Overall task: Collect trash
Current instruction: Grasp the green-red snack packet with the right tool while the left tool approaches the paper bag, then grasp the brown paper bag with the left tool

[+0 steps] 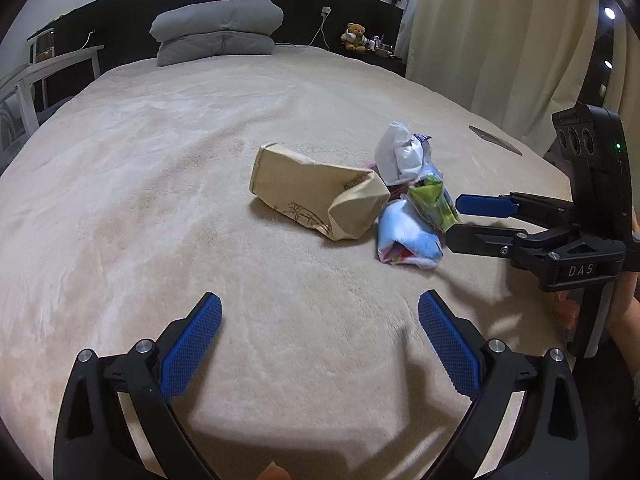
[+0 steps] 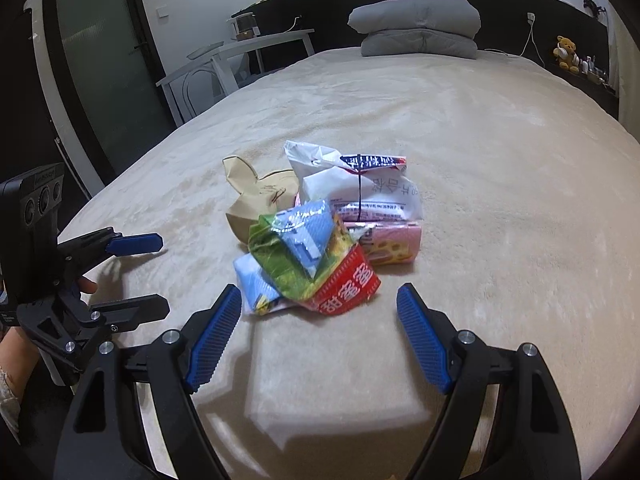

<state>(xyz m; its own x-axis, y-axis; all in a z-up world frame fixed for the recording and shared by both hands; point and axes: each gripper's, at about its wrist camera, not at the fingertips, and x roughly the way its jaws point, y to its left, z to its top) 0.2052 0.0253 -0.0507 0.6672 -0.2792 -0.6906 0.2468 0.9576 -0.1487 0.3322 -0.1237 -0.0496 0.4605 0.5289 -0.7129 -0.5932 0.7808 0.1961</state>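
Note:
A pile of trash lies on the beige bed cover (image 1: 160,200). It holds a crumpled brown paper bag (image 1: 316,196), a white wrapper (image 1: 400,152), a green wrapper (image 1: 432,200) and a light blue wrapper (image 1: 408,240). In the right wrist view the same pile shows the green and red wrapper (image 2: 316,264), the white wrapper (image 2: 360,188), a pink box (image 2: 392,244) and the paper bag (image 2: 256,200). My left gripper (image 1: 320,312) is open and empty, short of the pile. My right gripper (image 2: 320,300) is open and empty, its fingertips just in front of the green wrapper; it also shows in the left wrist view (image 1: 456,220).
Two grey pillows (image 1: 218,32) lie at the dark headboard. A teddy bear (image 1: 354,36) sits on a shelf at the back right. A white side table (image 2: 240,60) stands left of the bed. Curtains (image 1: 500,40) hang on the right. A thin dark strip (image 1: 496,140) lies on the bed.

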